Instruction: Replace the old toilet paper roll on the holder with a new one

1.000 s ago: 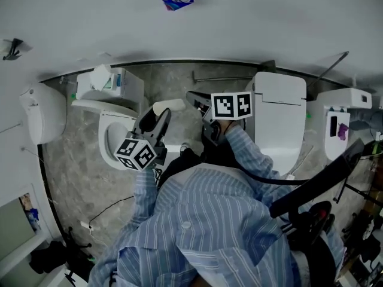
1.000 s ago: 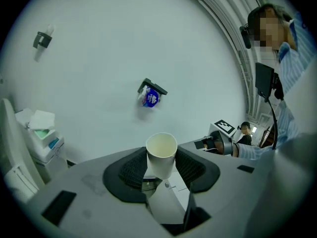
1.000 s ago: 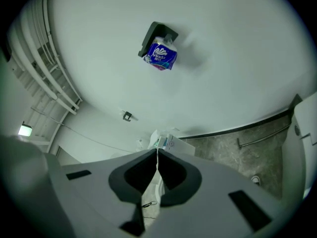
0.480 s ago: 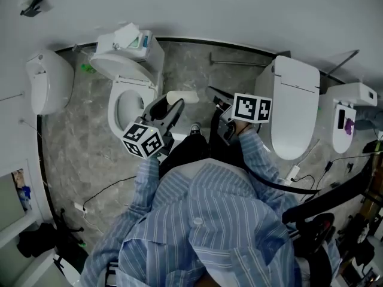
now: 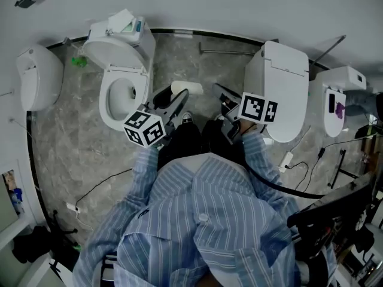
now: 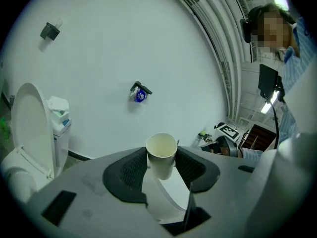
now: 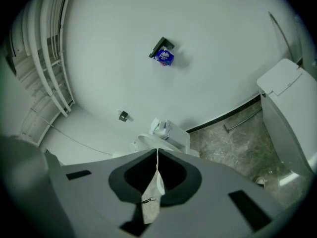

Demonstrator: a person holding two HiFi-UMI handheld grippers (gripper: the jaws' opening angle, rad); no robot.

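Observation:
A bare cream cardboard tube (image 6: 162,168) sits crosswise between the black pads of my left gripper (image 6: 161,152), which is shut on it. In the head view the tube (image 5: 188,88) pokes out ahead of my left gripper (image 5: 181,96), above the marker cube. My right gripper (image 5: 218,91) is beside it, and its jaws (image 7: 157,150) are shut with nothing between them. Far off on the white wall, a blue-and-white wrapped roll (image 6: 139,94) hangs on a black holder (image 7: 159,47). Both grippers point toward that wall, well away from it.
A toilet with its lid up (image 5: 121,88) stands left of me, with a tissue box on its tank (image 5: 123,21). A closed toilet (image 5: 279,76) is at my right. White fixtures (image 5: 39,76) flank them. A metal bar (image 5: 227,51) and cables (image 5: 102,184) lie on the marble floor.
The head view has swung, and the wrapped roll on the wall has left its top edge. Both grippers have travelled sideways across the floor. The left still grips the tube and the right stays shut.

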